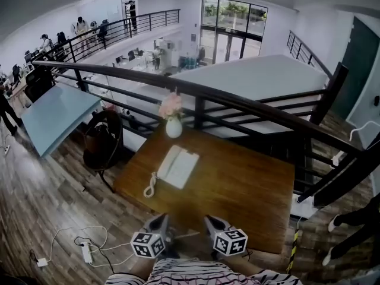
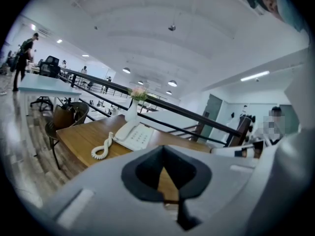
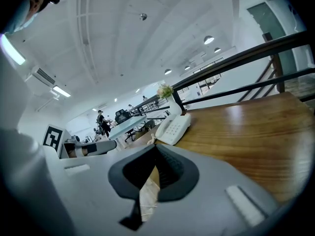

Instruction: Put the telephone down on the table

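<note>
Two grippers, both at the near edge of the wooden table [image 1: 249,189], side by side, neither touching anything on it.

- Left gripper [image 1: 159,219]: jaws pressed together, nothing between them. Its own view shows the two pads meeting in a point, with bare tabletop beyond.
- Right gripper [image 1: 211,221]: jaws likewise closed and empty.
- Telephone [image 1: 177,166]: white, lying flat on the table's far-left part, well apart from both grippers. Handset sits along its left side, keypad visible in the gripper views.
- Coiled cord [image 1: 149,186]: trails from the telephone toward the table's left edge and rests on the wood.
- White vase [image 1: 173,127] with pink flowers [image 1: 171,105]: upright at the table's far edge, just behind the telephone.
- Dark railing [image 1: 249,104]: runs along the far side of the table.
- Dark chair [image 1: 102,140]: on the floor beside the table's left end.
</note>
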`<state>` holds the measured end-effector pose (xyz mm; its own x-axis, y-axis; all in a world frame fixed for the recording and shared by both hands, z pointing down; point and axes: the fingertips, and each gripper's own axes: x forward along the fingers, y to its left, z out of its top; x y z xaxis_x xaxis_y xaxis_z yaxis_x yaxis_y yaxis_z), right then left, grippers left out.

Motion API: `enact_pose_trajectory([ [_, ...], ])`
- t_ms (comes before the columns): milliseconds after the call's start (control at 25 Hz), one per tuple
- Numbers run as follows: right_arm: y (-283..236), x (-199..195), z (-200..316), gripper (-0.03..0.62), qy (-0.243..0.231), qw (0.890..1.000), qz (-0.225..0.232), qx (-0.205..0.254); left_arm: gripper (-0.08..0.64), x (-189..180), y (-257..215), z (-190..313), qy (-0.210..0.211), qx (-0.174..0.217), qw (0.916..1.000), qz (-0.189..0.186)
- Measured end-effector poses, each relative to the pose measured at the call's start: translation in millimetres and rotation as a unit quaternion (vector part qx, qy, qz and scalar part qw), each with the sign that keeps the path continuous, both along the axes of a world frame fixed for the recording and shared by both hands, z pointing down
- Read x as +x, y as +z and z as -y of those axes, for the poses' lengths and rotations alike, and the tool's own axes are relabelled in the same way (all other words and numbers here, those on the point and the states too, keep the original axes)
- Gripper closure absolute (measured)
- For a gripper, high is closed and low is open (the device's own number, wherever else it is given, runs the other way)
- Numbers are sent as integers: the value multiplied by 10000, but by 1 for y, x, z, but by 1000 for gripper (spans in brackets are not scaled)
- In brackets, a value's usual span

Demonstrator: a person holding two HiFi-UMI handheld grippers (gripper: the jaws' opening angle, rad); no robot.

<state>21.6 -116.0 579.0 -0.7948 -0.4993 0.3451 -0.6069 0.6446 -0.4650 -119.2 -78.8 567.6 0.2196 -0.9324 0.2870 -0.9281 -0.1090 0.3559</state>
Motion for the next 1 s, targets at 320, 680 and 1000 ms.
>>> enact_pose_trajectory([
  [320,1,7,-18,594,-65,9999,-84,-46,558,4,-2,-28,-40,-9,10000,-49],
  [680,-5,7,-22,594,60,9998,-171,74,558,0,-3,-40,-54,-7,10000,-58],
  [1000,-5,1,-21,594,127,9997,-221,56,558,-9,-4,-41,-140,18,9998,-147],
])
